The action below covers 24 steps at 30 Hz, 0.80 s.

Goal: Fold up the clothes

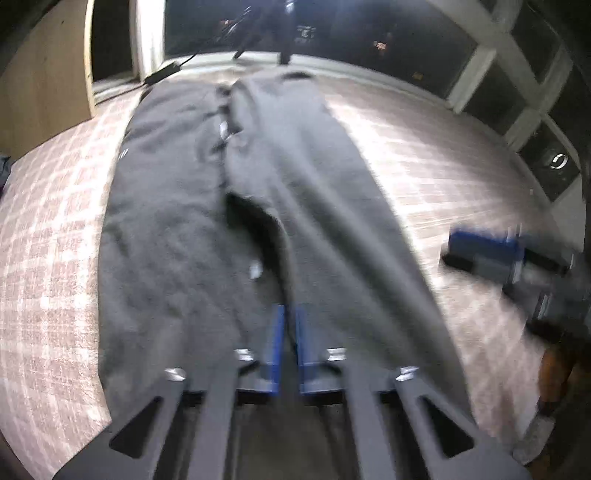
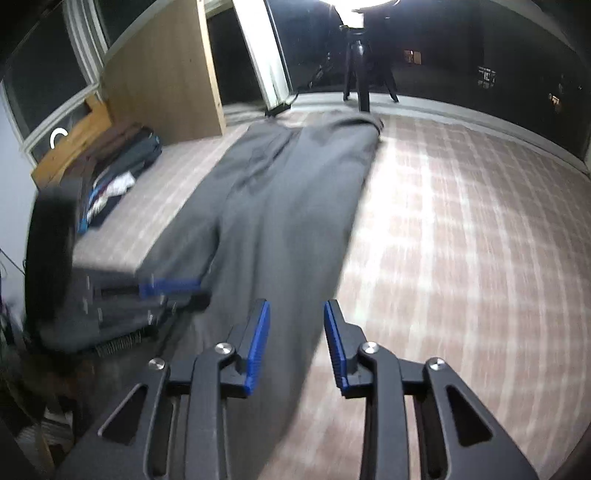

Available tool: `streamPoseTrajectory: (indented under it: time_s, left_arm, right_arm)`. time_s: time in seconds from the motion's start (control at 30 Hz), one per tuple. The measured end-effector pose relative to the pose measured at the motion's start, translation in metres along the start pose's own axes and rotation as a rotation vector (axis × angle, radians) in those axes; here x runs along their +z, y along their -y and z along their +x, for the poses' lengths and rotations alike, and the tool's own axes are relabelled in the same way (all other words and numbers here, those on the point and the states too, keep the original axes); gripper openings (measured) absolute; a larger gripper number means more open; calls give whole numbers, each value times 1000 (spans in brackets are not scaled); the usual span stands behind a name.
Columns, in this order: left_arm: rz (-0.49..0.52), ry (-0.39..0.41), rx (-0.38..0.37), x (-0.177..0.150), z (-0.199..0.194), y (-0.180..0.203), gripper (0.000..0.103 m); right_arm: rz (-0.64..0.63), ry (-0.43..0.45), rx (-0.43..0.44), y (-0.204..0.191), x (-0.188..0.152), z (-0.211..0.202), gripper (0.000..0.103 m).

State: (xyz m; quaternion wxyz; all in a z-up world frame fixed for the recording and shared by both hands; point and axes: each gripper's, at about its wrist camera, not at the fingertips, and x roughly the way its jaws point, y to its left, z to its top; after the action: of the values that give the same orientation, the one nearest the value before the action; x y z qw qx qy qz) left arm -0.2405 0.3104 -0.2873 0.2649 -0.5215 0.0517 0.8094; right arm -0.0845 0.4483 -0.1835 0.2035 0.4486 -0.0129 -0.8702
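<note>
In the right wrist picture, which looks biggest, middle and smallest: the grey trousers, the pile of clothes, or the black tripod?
1. Grey trousers, clearly the biggest.
2. Pile of clothes.
3. Black tripod, smallest, though it stands farthest away, so it may only look small.

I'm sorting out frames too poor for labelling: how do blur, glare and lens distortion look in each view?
Left wrist view: motion smear softens the grey trousers and right gripper; fisheye bends the window frame. Right wrist view: a lamp blows out the top edge, its glare streaks the checked bedcover, and the left gripper is smeared.
</note>
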Motion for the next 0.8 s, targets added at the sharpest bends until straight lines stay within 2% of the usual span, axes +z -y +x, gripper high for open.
streamPoseTrajectory:
  time_s: [0.2,0.3,0.37,0.43,0.57,0.67,0.8]
  left_arm:
    - [-22,42,-23,-10,-19,-6,5]
    - [-58,83,-54,-8,-38,-12,5]
    - [-67,116,-67,-10,-59,-17,7]
    - [-59,141,-69,-18,-85,-22,17]
    - [-37,153,-46,-53,-134,-40,21]
    - [-44,123,-45,-94,-169,-63,23]
    - [-58,56,-23,-137,-193,-78,26]
  right_arm:
    - [-29,-5,-23,9,51,57,30]
    - [-62,-40,-57,13,61,83,30]
    - [-78,-54,-83,11,60,81,30]
    - [-78,-53,-92,8,55,65,30]
    - [38,26,39,1,11,-15,30]
    - [90,55,31,-20,-45,-71,30]
    - [228,38,12,-48,-142,-136,31]
